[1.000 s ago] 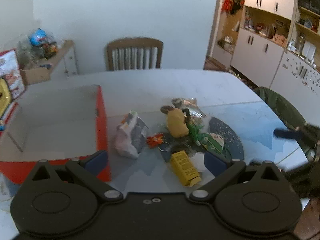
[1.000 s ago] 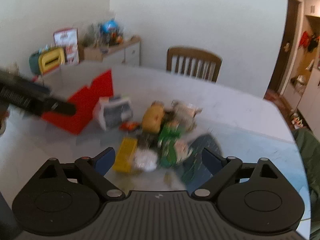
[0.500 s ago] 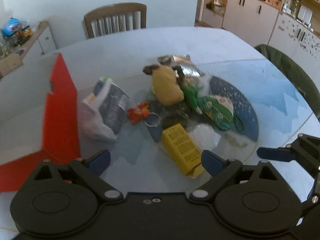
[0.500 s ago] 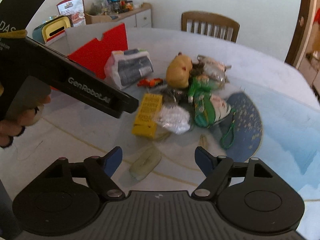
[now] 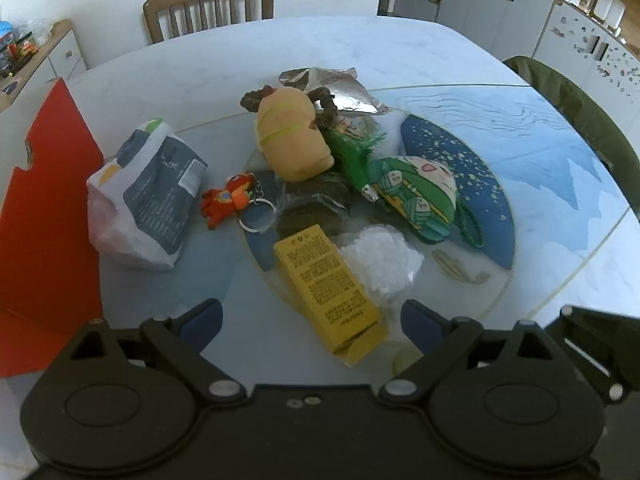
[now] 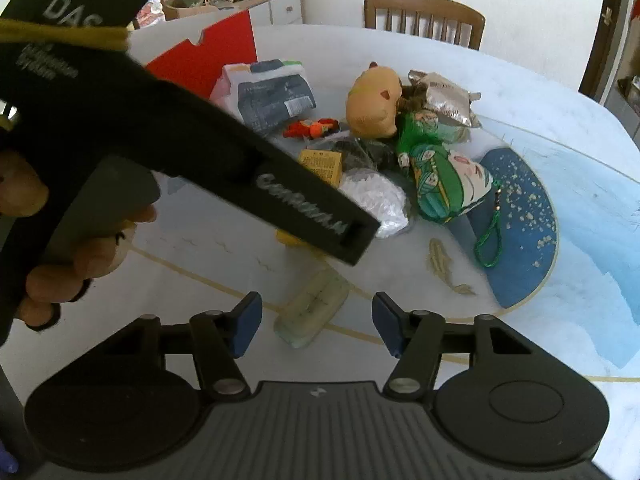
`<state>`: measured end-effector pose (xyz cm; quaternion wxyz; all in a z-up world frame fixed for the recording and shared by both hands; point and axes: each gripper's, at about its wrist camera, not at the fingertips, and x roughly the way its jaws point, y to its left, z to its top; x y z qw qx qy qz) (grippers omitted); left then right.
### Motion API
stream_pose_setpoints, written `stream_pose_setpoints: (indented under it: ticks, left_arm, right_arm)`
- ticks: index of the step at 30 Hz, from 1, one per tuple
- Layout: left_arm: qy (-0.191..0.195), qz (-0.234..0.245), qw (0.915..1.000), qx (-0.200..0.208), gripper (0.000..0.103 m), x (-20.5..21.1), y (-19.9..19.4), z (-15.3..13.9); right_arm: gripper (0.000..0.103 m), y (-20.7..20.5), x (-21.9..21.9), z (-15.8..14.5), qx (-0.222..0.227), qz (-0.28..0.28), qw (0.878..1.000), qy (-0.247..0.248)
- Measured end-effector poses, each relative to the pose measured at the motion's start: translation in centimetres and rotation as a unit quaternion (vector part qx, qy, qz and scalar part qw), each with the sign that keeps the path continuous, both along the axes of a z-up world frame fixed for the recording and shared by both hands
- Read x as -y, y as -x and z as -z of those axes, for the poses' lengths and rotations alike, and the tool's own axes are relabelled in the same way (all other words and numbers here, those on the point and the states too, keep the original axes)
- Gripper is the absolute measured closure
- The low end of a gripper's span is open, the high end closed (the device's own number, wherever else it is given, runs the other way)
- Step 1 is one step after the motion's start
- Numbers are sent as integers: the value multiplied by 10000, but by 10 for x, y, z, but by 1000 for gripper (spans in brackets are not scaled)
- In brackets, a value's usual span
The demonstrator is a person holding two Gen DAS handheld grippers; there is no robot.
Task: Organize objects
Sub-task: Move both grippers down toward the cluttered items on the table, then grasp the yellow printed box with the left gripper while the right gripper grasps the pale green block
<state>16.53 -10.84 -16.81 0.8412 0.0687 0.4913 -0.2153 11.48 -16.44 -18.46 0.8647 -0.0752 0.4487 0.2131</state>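
From the left wrist camera, the left gripper (image 5: 311,322) hangs low over the pale marbled surface (image 5: 400,52) with its blue-padded fingers (image 5: 202,318) spread apart and holding nothing. Between them lies the near end of a yellow printed carton (image 5: 326,286), flat on the surface; whether the pads touch it cannot be told. Just right of the carton sits a crumpled white plastic wad (image 5: 380,260). Farther back are a tan plush toy (image 5: 294,136), a green-and-white illustrated pouch (image 5: 418,196) with a green cord, a crinkled silver foil bag (image 5: 340,90) and a small red-orange keychain figure (image 5: 226,202). To the left lies a white and dark-grey printed packet (image 5: 148,196), beside the red cardboard box (image 5: 48,216) at the surface's left edge. A wooden slat-back chair (image 5: 210,6) stands behind.

From the right wrist camera, the right gripper (image 6: 317,326) also has its fingers (image 6: 246,322) released and empty. A pale translucent flat sachet (image 6: 314,308) lies on the surface between them, slightly ahead. The left tool's black body crosses the view from the upper left, held by a person's hand (image 6: 80,240), its tip above the yellow carton. The same heap lies beyond it, with the red box at the back left.
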Motion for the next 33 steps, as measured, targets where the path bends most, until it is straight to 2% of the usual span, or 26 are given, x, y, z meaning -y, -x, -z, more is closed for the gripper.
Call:
stream_pose_setpoints:
  ticks: [5,7,14,18,20,22,24,33]
  left_arm:
    - [-102,-12,9999,-17,15,4,-4,6]
    - [-104,-35,9999,-44,18,4,-5,8]
    - [-61,-86,9999,-24,33,-1,-6,6]
    - [-16,-125,9999,-73,47,-8,-5,5]
    - [1,-160,9998,-85,53,-13,-5,4]
    - [17,-203,9997,-119,66,-18,-3,4]
    - [36,-214,9997,-120,73,-22,-2,2]
    - [97,-354,9993,81,75,-46,13,-8]
  right_arm:
    - [53,-2,-6,5,-11,-15,10000,59]
    - [60,-4,-7,7,-35,19,9999,93]
    - [70,-4,-2,7,-102,54,9999,69]
    - [79,-4,6,6,-162,119,9998,28]
    - [80,-4,11,6,-184,134,9997,-16]
    - [80,-3,15,5,-179,164,9997,-23]
    - [80,-2,18,4,-179,176,9997,-62]
    - [82,7,34,-5,-82,214,9996,-147]
